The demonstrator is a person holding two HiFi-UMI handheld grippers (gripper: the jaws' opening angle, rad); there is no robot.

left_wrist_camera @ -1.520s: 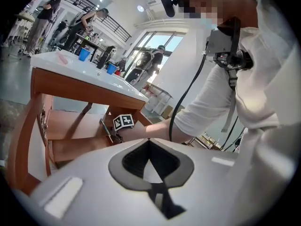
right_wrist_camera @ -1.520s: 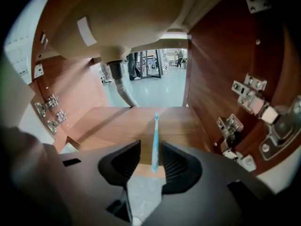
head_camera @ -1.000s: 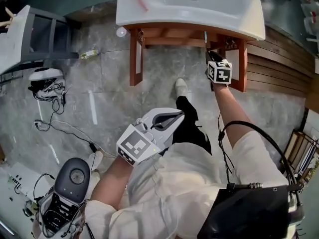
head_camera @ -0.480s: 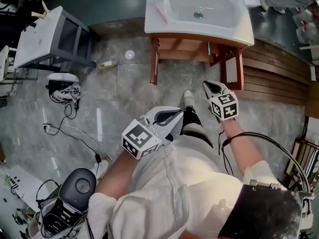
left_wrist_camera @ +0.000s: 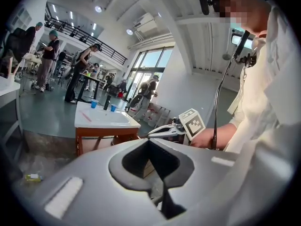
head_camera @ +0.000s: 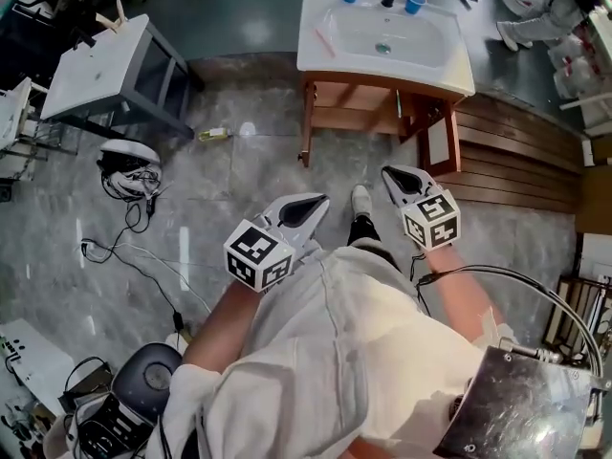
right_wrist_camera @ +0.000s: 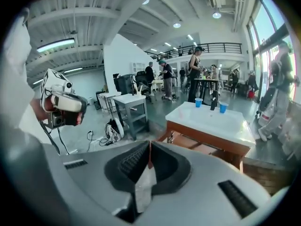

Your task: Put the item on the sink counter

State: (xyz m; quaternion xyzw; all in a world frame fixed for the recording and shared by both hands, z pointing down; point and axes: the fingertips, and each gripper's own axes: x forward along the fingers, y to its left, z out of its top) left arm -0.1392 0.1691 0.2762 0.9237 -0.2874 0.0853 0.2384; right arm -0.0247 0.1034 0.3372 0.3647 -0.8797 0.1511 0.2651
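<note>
The person wears a loose cream-white shirt [head_camera: 354,352] with short sleeves, black trousers [head_camera: 368,229] and a white shoe [head_camera: 360,199]. The left gripper [head_camera: 316,202] and right gripper [head_camera: 390,172] have pale grey shells with dark-lined fingers [head_camera: 406,182]. Each carries a cube [head_camera: 258,256] of black-and-white square markers. A thin black cable [head_camera: 497,273] loops to a dark, shiny case [head_camera: 521,404] at the hip, perhaps a bag.

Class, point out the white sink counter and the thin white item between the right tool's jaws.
White sink counter on wooden legs [head_camera: 451,60]: head view, bare right rim.
Thin white item [right_wrist_camera: 142,186]: right gripper view, flat lower part, clamped in the right tool [right_wrist_camera: 149,146].
</note>
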